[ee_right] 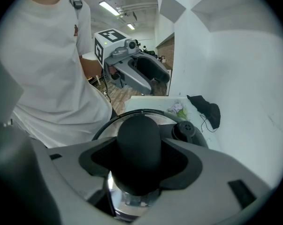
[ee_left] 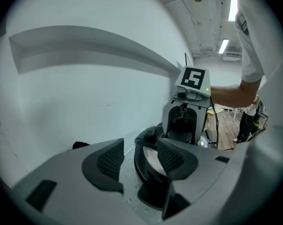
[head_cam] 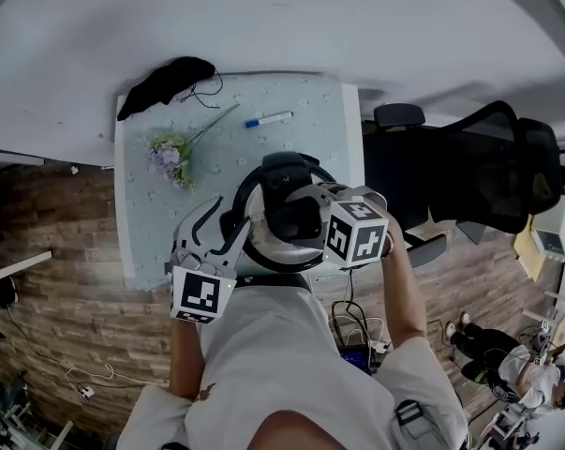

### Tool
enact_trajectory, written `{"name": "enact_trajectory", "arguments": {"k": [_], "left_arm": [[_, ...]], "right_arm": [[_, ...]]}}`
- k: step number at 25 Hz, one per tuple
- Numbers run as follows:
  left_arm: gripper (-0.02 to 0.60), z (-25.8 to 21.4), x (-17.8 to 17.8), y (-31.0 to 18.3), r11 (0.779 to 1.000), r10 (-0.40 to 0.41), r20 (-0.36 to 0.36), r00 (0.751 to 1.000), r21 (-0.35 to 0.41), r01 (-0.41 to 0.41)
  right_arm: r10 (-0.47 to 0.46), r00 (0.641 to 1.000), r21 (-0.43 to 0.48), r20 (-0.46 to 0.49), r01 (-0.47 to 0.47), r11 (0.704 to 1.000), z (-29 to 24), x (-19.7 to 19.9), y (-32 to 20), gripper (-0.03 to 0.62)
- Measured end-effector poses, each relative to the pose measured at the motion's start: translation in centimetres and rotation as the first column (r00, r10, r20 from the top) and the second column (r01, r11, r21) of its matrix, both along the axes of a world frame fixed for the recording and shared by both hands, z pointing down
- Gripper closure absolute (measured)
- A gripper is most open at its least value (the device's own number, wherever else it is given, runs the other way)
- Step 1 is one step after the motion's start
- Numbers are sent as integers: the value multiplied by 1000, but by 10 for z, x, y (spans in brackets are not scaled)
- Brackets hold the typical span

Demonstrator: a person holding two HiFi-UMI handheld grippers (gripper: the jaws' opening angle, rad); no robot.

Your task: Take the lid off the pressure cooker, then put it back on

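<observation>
Right gripper (ee_right: 140,165) clamps lid (ee_right: 139,130), table edge (head_cam: 348,139) near

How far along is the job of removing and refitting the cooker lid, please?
Done: the right claw grips the lid handle. In hand: the lid looks seated, with the left claw open beside it. Left: lifting it off and refitting, unless that first lift already happened, which these views cannot show.

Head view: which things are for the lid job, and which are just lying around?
For the job:
pressure cooker
lid handle, clamped in the right gripper
left gripper, jaws apart beside the cooker

Just lying about:
flowers
marker pen
black cloth
office chair
</observation>
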State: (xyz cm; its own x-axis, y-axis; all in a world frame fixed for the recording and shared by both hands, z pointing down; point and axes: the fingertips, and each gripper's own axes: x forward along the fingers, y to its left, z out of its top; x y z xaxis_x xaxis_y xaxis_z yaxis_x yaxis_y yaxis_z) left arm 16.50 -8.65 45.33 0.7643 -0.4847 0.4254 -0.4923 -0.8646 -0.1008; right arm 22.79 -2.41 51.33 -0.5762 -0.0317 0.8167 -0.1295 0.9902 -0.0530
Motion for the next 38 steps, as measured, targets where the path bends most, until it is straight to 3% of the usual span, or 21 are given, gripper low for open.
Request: {"name": "enact_trajectory", "arguments": {"k": [5,9,14,16,20,22,25,30,34,38], "left_arm": [[365,0,-1,3,1000,4,2,1000,5,-4],[365,-1,1,4,1000,17,-1,1000,9,-17],[365,-7,4,5,999,20,-19,1000,29,-20],[365,-11,6,3,999,13,-35,999,42,-12],[368,-18,11,1,998,-2,-63,998,68,6],[368,-22,15,1,997,-3,-77,997,82,9],[368,-28,24,2,995,6,-92,996,102,4],[371,-28,34,6,994,8,-102,995,107,4],[373,-27,39,12,995,14,-107,994,103,-3],[374,-28,45,17,994,25,-109,994,104,-13]], "right_arm": [[6,1000,26,-3,-6,1000,0,-1,0,312],[23,1000,110,-1,-23,994,-7,0,-2,301],[170,979,178,110,-187,966,-36,8,-8,300],[273,943,214,190,-311,926,-52,14,-14,315],[447,816,278,367,-554,784,-91,30,-26,367],[493,760,292,423,-630,720,-102,37,-27,370],[535,700,300,473,-699,649,-107,45,-24,370],[573,619,276,536,-771,574,-102,50,-15,371],[605,527,227,597,-834,503,-99,54,-9,376],[624,481,197,615,-861,469,-93,60,-4,376]]}}
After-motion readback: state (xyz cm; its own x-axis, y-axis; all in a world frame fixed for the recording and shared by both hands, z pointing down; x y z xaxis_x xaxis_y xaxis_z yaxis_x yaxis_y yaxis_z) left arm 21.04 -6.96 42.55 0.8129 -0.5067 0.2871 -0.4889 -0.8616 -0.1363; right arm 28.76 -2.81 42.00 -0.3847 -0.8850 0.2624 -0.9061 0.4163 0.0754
